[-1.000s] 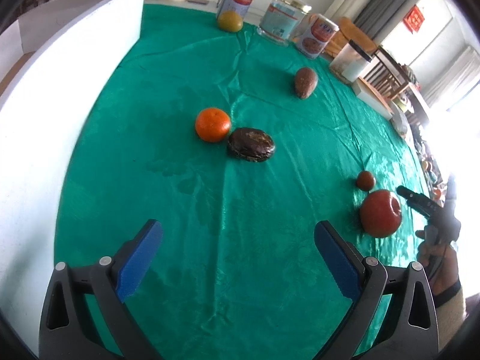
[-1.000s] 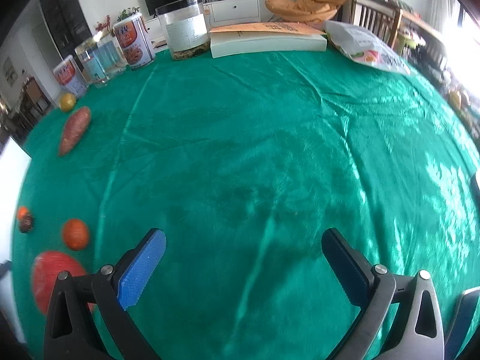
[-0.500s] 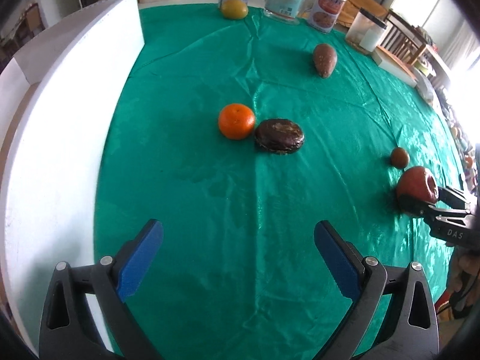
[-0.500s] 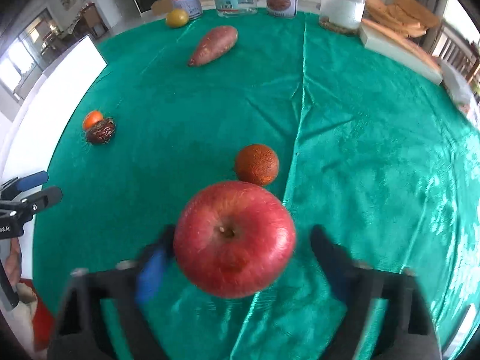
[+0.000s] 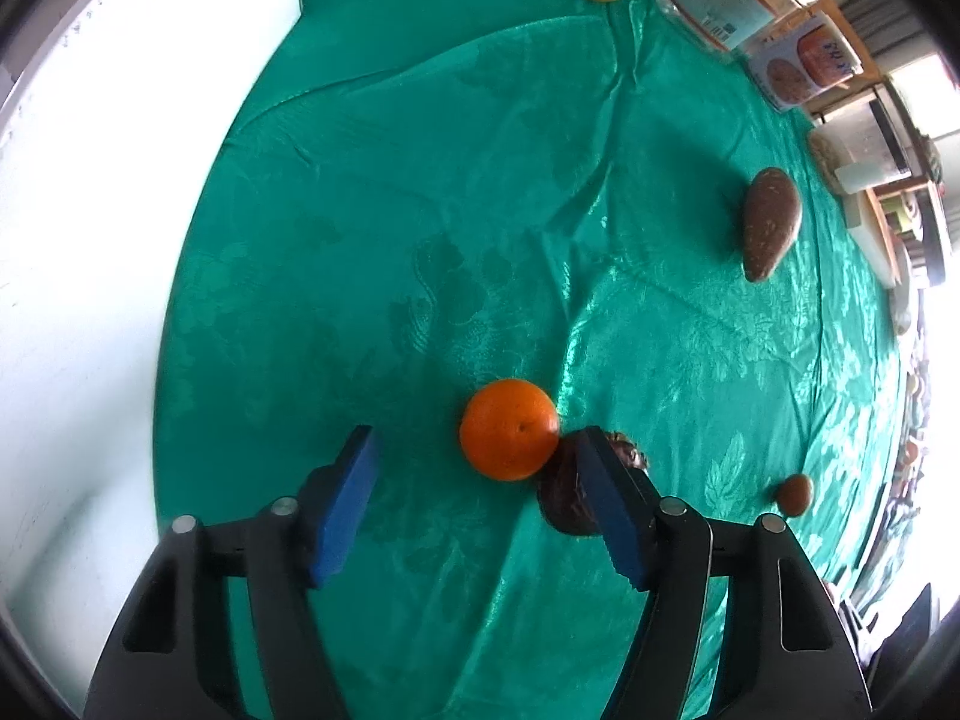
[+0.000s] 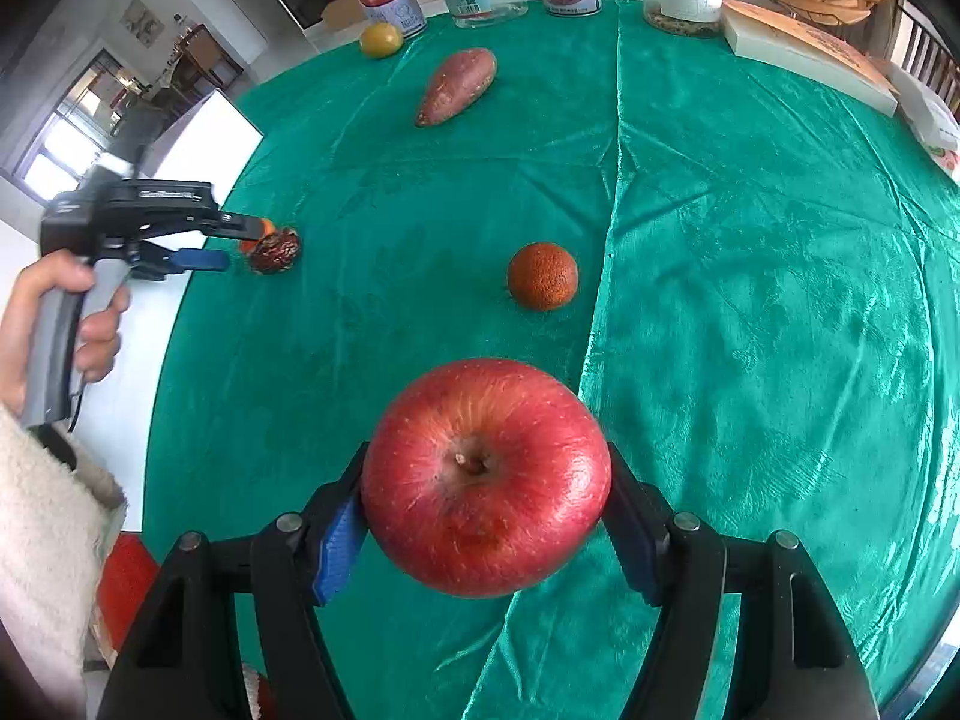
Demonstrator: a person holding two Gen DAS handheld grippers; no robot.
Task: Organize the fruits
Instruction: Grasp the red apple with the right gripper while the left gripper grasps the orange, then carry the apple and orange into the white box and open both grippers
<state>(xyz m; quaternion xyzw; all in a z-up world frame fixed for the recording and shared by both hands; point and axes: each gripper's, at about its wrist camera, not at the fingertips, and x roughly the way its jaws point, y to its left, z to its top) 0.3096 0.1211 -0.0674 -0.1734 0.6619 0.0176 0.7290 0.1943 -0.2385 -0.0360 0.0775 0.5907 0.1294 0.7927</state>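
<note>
**Gripping a glossy apple, closing on a tangerine**

Clamping the smooth, speckled red apple, the right claw is holding it clear of the shiny green cloth on the bench; a second ago its pads stood wide and empty. The left claw is closing beside the round orange tangerine, not yet touching. A wrinkled dark fruit sits against the tangerine.
</note>
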